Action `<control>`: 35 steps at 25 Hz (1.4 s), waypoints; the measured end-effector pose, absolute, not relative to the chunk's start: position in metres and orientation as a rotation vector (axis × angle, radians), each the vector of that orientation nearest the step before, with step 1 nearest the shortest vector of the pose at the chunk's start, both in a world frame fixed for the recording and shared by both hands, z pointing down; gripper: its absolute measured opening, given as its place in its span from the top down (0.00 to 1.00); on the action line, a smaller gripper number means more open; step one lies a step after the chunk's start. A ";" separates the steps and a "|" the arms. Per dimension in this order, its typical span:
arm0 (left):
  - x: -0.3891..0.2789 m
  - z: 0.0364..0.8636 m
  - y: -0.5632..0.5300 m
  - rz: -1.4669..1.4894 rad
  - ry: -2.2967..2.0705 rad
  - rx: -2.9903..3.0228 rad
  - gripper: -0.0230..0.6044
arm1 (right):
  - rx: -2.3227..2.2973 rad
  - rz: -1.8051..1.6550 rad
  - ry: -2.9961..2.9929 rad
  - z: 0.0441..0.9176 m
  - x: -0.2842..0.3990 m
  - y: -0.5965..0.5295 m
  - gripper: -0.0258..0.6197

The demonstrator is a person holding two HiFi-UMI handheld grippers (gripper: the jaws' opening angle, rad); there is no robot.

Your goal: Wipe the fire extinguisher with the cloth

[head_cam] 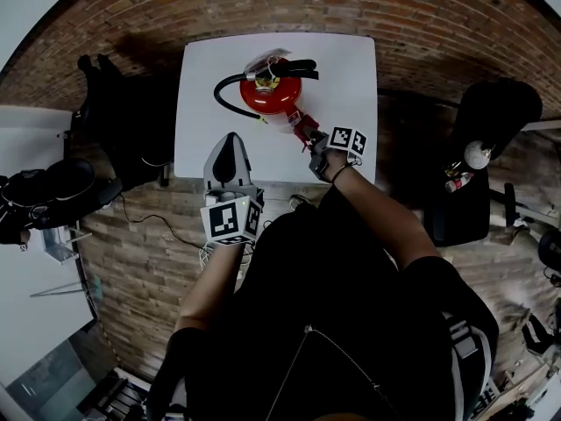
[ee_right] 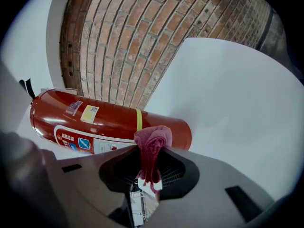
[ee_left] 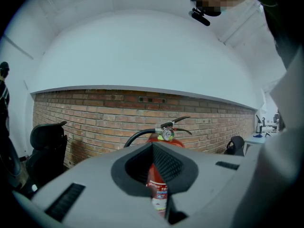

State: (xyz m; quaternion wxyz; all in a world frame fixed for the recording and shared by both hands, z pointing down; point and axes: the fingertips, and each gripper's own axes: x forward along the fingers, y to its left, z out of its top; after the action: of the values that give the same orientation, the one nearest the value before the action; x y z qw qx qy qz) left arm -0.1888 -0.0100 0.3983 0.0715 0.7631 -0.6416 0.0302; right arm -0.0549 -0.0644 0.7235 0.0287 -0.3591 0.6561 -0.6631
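One white worktop (head_cam: 351, 86) carries a red fire extinguisher (head_cam: 272, 95), upright on its far half. The left gripper (head_cam: 230, 139) hovers over the near edge, jaws pressed together and empty. The right gripper (head_cam: 304, 130), jaws clenched on a dark red cloth (ee_right: 152, 144), holds it at the extinguisher's side.
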 end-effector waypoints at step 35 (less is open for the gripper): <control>-0.176 0.395 -0.017 0.063 -1.922 2.308 0.95 | -0.967 -2.005 2.076 0.614 -0.056 -0.062 0.80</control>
State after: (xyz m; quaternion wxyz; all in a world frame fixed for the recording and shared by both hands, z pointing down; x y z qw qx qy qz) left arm -0.1758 -0.0167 0.3946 0.0686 0.7664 -0.6384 0.0209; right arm -0.0557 -0.0615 0.6138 0.0487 -0.3172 0.6812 -0.6580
